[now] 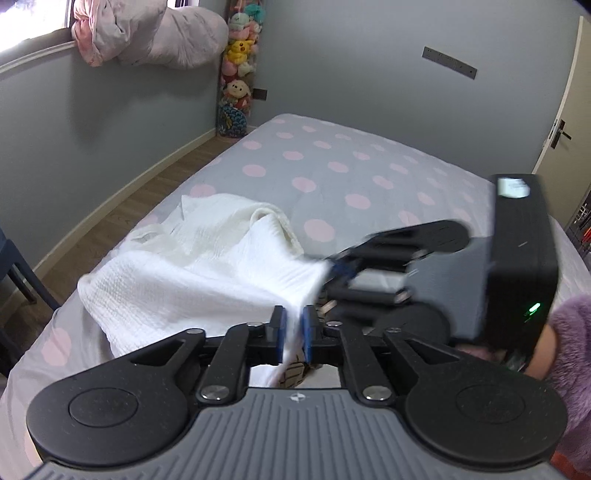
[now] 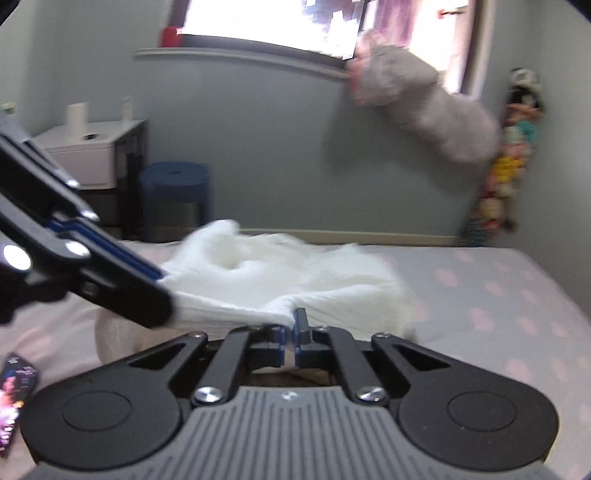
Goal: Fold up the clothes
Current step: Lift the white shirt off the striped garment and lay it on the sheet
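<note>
A white waffle-knit garment (image 1: 192, 273) lies crumpled on the grey bed with pink dots (image 1: 351, 166). My left gripper (image 1: 293, 325) is shut on a near edge of the garment and holds it off the bed. My right gripper (image 1: 332, 271) shows blurred to the right, shut on the same edge a short way along. In the right wrist view my right gripper (image 2: 291, 328) is shut on the garment (image 2: 295, 273), and my left gripper (image 2: 166, 288) comes in from the left, clamped on the cloth.
A bundled pink-grey curtain (image 1: 147, 33) hangs at the window. A column of plush toys (image 1: 238, 66) stands in the corner. A white nightstand (image 2: 85, 155) and a dark blue stool (image 2: 173, 192) stand past the bed. A door (image 1: 565, 129) is at right.
</note>
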Tool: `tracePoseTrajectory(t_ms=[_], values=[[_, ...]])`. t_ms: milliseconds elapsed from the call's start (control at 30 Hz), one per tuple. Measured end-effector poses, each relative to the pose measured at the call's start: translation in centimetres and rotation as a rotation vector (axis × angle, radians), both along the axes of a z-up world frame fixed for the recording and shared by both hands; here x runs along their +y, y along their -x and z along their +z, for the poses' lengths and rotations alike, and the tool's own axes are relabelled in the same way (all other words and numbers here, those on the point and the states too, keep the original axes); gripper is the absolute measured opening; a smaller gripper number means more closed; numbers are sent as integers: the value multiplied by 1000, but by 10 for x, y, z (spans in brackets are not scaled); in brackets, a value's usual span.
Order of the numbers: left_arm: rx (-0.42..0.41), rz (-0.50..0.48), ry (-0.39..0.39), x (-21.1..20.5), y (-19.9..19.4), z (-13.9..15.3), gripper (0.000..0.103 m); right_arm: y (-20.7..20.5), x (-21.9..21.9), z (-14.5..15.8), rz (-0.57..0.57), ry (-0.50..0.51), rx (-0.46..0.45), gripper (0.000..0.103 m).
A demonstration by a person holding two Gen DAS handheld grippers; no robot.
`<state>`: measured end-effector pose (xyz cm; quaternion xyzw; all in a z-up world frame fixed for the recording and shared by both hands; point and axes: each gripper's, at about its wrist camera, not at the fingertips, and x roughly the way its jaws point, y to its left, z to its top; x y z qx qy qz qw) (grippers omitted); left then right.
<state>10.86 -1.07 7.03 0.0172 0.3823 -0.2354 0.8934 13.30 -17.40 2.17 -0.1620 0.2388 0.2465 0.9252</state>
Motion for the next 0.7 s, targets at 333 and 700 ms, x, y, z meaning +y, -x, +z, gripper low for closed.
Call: tracePoseTrajectory(t_ms=[333,700], values=[[7,74,-30,14,18,-1,27,64,-135,44,-343,-14,-70,4],[7,-23,-67,-34,37,-2,39,211,-281,56,-767,11,-110,4]])
